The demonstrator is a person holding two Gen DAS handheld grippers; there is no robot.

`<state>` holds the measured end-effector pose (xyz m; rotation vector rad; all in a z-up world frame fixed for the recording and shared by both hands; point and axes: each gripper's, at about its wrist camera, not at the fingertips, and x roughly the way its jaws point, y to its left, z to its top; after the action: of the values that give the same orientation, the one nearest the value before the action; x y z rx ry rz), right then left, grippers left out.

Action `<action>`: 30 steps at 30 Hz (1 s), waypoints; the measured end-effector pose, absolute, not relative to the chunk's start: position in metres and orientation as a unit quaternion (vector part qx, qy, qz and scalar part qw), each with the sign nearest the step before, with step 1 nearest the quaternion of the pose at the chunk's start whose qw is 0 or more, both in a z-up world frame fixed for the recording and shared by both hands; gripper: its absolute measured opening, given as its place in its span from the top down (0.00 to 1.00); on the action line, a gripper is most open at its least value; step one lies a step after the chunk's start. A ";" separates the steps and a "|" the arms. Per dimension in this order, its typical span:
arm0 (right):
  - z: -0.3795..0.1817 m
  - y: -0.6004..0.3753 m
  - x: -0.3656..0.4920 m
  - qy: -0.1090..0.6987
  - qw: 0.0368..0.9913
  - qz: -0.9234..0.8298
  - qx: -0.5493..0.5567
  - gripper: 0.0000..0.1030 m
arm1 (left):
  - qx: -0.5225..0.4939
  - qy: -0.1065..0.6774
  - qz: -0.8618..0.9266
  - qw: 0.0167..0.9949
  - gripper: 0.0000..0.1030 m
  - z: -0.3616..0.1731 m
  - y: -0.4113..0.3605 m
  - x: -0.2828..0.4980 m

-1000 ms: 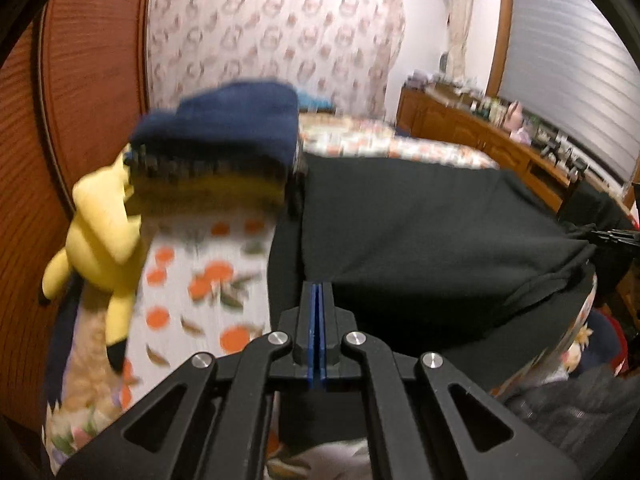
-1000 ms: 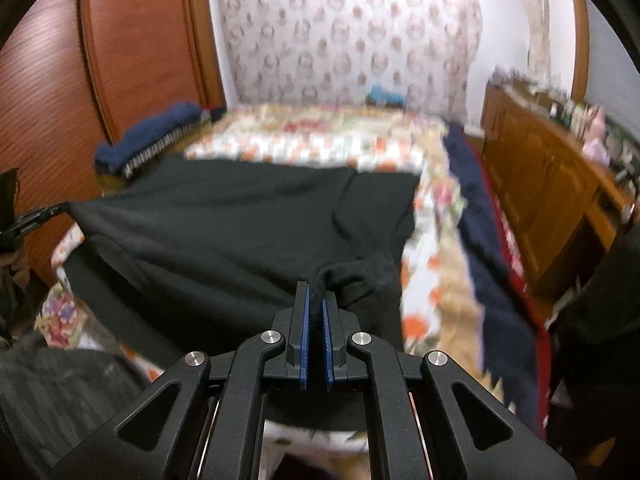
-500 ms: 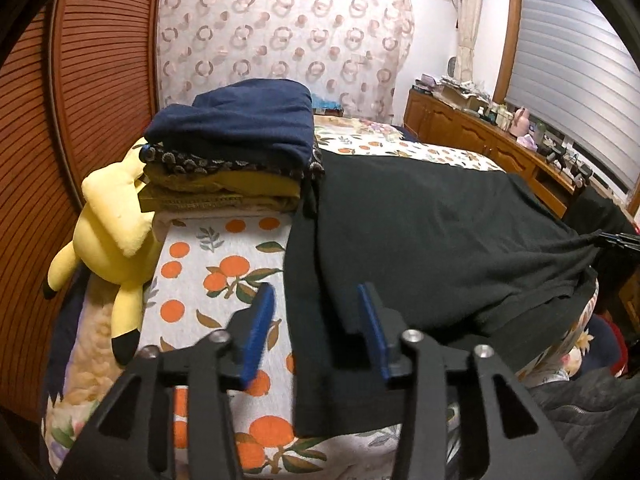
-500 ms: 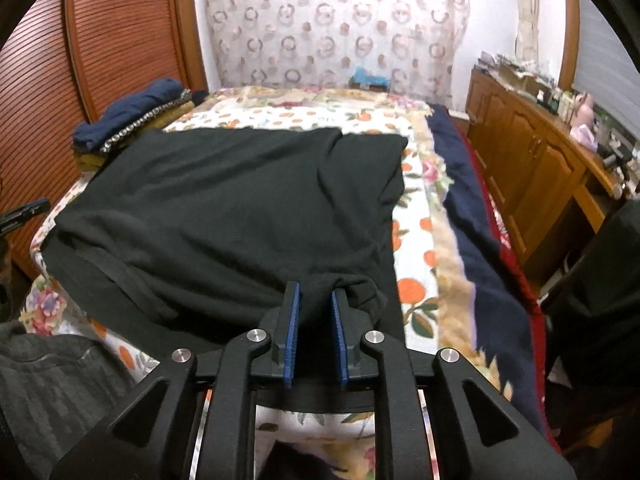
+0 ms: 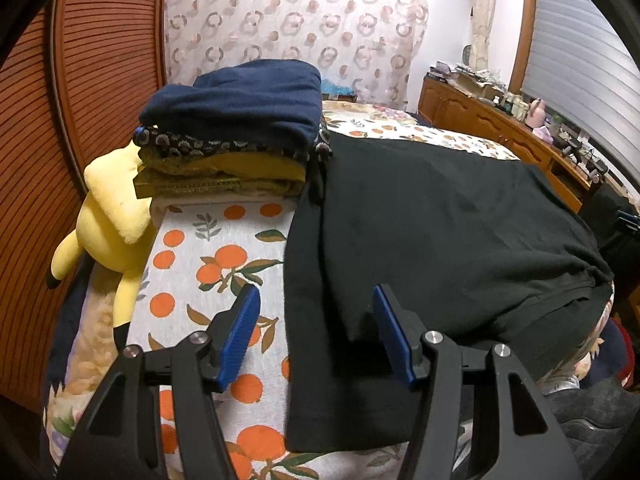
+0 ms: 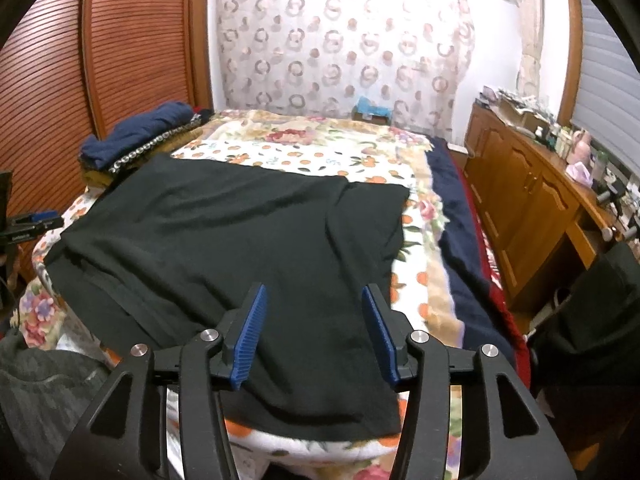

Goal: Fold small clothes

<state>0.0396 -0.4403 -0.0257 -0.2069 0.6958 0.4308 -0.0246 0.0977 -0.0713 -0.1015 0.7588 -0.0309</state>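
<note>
I see black shirt point(image 6: 224, 232) flat on bed point(image 6: 304, 152), not folded. My left gripper point(image 5: 316, 334) and right gripper point(image 6: 312, 336) just opening, holding nothing. Folds left.

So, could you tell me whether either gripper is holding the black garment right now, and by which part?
Nothing is held: the left gripper and right gripper have just opened above the black garment.

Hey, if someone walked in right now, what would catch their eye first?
Probably the big black garment spread flat across the orange-print bedspread, filling the middle of both views. Next, the yellow plush toy slumped at the bed's left edge, beside a stack of folded clothes topped in navy.
</note>
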 end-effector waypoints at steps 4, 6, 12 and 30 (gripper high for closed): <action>-0.042 -0.416 0.051 0.346 0.904 0.235 -0.093 0.51 | -0.043 0.376 -0.012 0.925 0.44 -0.075 0.096 -0.024; -0.053 -0.402 0.056 0.356 0.896 0.249 -0.090 0.51 | -0.040 0.376 -0.012 0.926 0.44 -0.075 0.096 -0.025; -0.076 -0.370 0.067 0.371 0.884 0.272 -0.087 0.51 | -0.040 0.381 -0.011 0.924 0.44 -0.080 0.097 -0.026; -0.109 -0.329 0.064 0.376 0.881 0.255 -0.133 0.39 | -0.069 0.382 -0.027 0.921 0.44 -0.085 0.100 -0.023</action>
<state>0.0641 -0.3293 -0.1091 -0.2761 0.7832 0.5304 -0.0230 0.0997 -0.0854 -0.1415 0.7857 -0.0557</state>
